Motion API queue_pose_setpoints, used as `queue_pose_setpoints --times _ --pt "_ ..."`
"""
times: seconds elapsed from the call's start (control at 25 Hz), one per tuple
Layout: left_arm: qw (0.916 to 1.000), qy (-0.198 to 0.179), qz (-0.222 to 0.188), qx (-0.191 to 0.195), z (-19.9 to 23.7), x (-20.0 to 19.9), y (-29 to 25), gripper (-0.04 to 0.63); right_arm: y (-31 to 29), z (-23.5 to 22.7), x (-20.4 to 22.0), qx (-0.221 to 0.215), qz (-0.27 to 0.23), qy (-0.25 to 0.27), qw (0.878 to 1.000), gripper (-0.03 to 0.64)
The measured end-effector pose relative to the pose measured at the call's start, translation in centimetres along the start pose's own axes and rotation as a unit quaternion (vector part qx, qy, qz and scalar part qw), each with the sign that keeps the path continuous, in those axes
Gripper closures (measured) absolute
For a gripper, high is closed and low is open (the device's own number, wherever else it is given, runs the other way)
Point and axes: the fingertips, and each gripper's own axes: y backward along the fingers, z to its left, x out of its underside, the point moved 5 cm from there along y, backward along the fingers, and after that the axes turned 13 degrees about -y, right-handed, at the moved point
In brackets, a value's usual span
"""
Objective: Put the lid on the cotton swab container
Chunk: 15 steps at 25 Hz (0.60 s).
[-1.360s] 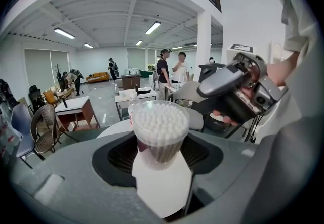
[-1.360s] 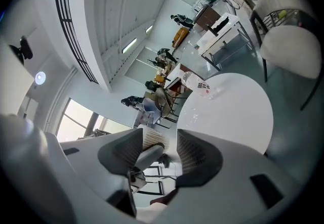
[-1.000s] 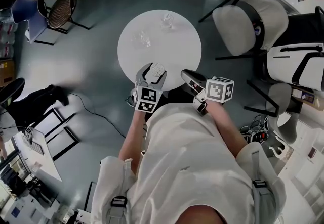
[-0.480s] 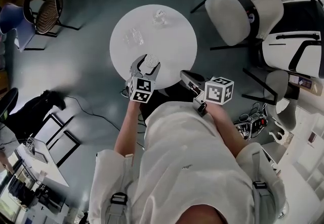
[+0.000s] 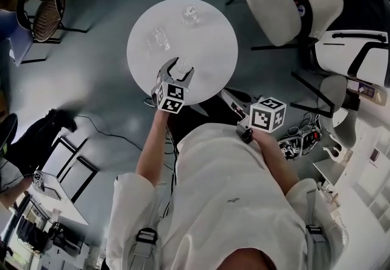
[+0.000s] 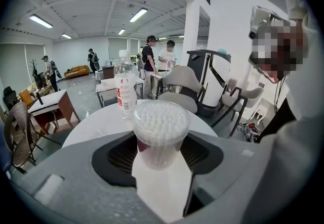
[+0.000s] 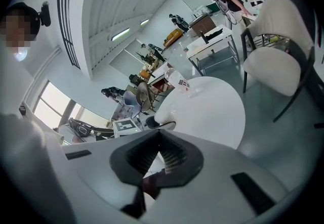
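Note:
The cotton swab container (image 6: pixel 161 128) is a clear cup packed with white swabs, open at the top. It stands upright between the jaws of my left gripper (image 6: pixel 161 160), which are shut on its sides. In the head view that gripper (image 5: pixel 179 72) holds the container (image 5: pixel 183 66) low over the near part of the round white table (image 5: pixel 213 49). A small clear thing (image 5: pixel 159 38), perhaps the lid, lies further back on the left. My right gripper (image 5: pixel 226 93) hangs off the table's near edge, shut and empty; its jaws (image 7: pixel 159 151) meet.
A clear water bottle (image 5: pixel 191 14) (image 6: pixel 125 89) stands at the table's far side. White chairs (image 5: pixel 292 10) are at the right and a wire chair (image 5: pixel 33 10) at the far left. People stand far off in the room.
My left gripper has carried the container further out over the table and lower. The right gripper has stayed by the table's near edge.

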Motion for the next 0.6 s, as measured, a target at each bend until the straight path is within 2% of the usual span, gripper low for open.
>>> queue_pose_setpoints --times 0.28,0.6 --pt "0.9993 -0.019 0.022 0.024 -0.4 1.7 -3.0 0.333 0.7 -1.2 0.5 0.015 -0.006 -0.013 1.000 0.609" --pt "0.9973 -0.037 0.054 0.033 -0.9 3.7 -5.7 0.333 1.5 -2.3 0.8 0.023 -0.008 -0.020 1.000 0.609"
